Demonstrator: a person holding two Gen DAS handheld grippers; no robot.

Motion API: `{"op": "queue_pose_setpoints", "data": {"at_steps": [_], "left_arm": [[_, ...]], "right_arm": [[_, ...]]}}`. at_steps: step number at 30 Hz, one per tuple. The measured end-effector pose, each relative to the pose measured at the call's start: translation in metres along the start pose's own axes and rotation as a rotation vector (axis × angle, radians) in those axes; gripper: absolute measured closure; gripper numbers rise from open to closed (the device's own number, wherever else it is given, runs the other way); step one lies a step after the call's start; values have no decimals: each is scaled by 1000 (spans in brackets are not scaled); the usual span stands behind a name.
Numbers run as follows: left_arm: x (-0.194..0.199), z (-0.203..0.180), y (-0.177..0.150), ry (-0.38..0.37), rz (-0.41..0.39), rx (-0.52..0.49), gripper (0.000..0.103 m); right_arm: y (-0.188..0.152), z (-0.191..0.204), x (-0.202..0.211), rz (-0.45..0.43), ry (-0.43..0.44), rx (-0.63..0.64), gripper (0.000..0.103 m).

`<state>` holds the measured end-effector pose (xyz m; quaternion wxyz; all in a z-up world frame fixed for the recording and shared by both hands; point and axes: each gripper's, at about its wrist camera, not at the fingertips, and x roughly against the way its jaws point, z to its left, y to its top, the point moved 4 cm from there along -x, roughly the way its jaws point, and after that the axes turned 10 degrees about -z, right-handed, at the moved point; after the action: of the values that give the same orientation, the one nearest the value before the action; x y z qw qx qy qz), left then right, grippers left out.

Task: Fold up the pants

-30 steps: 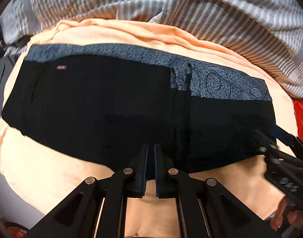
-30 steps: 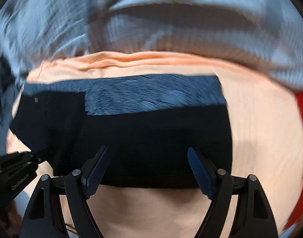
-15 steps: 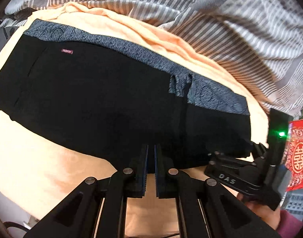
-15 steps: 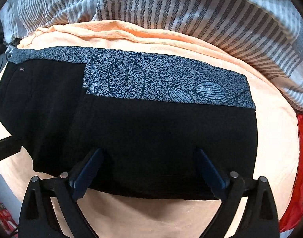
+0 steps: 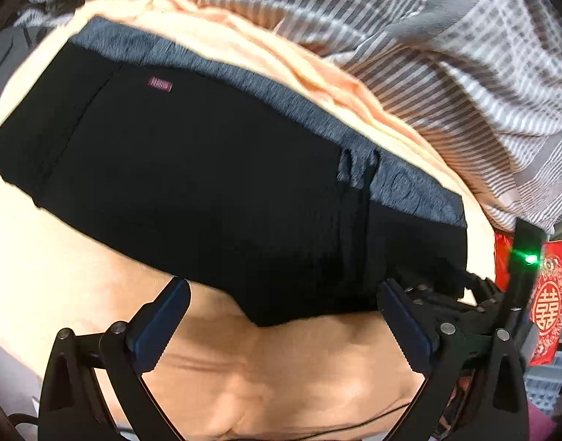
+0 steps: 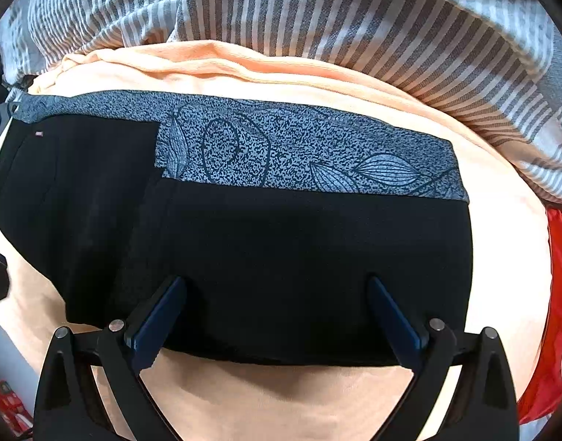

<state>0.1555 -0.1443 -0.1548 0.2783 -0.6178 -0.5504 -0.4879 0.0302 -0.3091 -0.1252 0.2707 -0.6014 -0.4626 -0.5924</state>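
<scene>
Left wrist view: the pants (image 5: 214,191), black with a grey patterned band along the far edge, lie folded flat across an orange sheet (image 5: 281,378), running from the sheet's left edge toward its right edge, with a small red label (image 5: 159,84) near their far left corner. The left gripper (image 5: 281,319) hangs over the near edge of the pants with its jaws spread wide and nothing between them. To its right the right gripper (image 5: 461,294) reaches in at the pants' near right corner. A striped blanket (image 5: 428,36) is bunched along the sheet's far edge, and a red packet (image 5: 549,294) shows beyond the right edge. Right wrist view: the pants (image 6: 281,257) fill the middle of the sheet (image 6: 281,397), grey band (image 6: 299,154) far. The right gripper (image 6: 277,312) has its jaws wide apart, its fingertips (image 6: 170,301) over the black cloth at the near edge, clamping nothing. The blanket (image 6: 354,18) lies behind.
</scene>
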Motion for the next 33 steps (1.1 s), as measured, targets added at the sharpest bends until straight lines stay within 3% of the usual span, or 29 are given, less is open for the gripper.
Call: {"op": "queue_pose_setpoints", "data": {"at_steps": [10,13,16,20,25,33], "left_arm": [[23,64,0,45,-63,94,1],[34,91,13,111,-118,117,1],[42,121,27,121,-173,189,1],[43,157,40,78,-228,312,1],[31,187,46,-12,-261,421,1],[11,189,54,-146,-307,458,1]], "right_arm": [[1,30,37,-44,67,14,3],[-4,55,38,-46,77,55,3],[-8,75,27,-28,82,98,3],[-20,81,5,45,65,88,4],[-21,85,11,43,70,97,3],[-11,91,20,41,111,58,3]]}}
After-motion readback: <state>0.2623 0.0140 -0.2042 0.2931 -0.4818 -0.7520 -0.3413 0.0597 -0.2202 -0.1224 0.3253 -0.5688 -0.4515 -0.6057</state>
